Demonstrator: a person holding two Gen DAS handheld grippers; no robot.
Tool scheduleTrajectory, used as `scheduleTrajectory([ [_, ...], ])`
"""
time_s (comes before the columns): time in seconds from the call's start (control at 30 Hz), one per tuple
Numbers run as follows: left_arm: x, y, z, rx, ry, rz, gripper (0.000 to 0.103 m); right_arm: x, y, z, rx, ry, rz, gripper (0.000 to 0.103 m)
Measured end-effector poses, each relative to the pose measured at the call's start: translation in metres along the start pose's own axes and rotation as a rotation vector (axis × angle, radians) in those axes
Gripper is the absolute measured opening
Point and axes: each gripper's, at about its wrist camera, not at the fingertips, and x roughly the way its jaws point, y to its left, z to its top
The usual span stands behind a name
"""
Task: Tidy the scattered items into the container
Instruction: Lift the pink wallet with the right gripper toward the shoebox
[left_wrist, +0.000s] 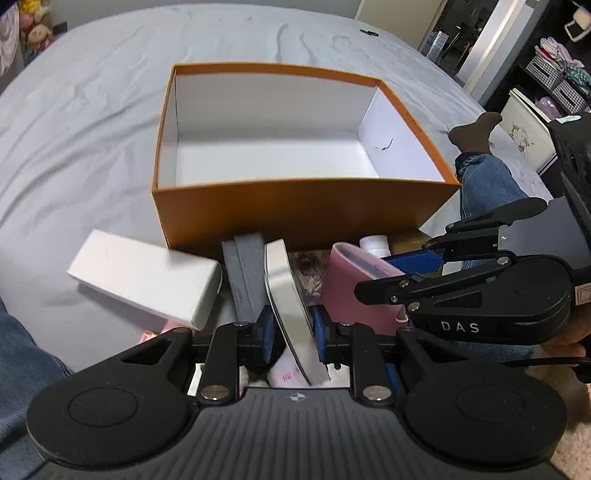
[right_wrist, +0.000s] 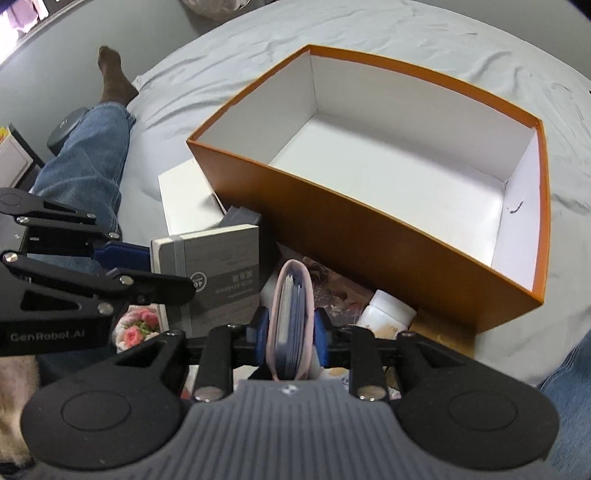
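The left hand-held gripper (left_wrist: 291, 338) is narrow around a silver tin (left_wrist: 286, 291), the right hand-held gripper (right_wrist: 290, 334) around a pink pouch (right_wrist: 291, 314); whether the pads press, I cannot tell. Both lie just before the empty orange box (left_wrist: 295, 214) on the bed, long axes pointing boxward; neither arm is clearly nearer.

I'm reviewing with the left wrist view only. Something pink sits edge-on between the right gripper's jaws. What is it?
Observer: A soft pink pouch, open at the top, with blue-grey cards or sheets inside. It stands between the jaws of the right gripper.
Operator: And the grey thing left of the flat silver metal tin?
Observer: A grey hardcover notebook with an elastic band and a printed cover.
Operator: Anything under the left gripper?
Observer: A rose-patterned item lies beside the notebook, under that gripper.
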Motion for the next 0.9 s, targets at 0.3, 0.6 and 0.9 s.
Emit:
scheduleTrajectory([
  [0.3, -0.008, 0.007, -0.001, -0.053, -0.052, -0.033, 0.018, -0.011, -0.005, -0.009, 0.039, -0.014, -0.008, 0.019],
  [0.6, -0.034, -0.002, 0.015, -0.034, -0.091, -0.052, 0.018, -0.057, -0.001, 0.000, 0.027, -0.151, -0.008, 0.018],
  [0.9, -0.071, 0.001, 0.049, -0.003, -0.194, -0.068, 0.018, -0.108, 0.002, 0.026, 0.010, -0.325, -0.026, 0.018],
])
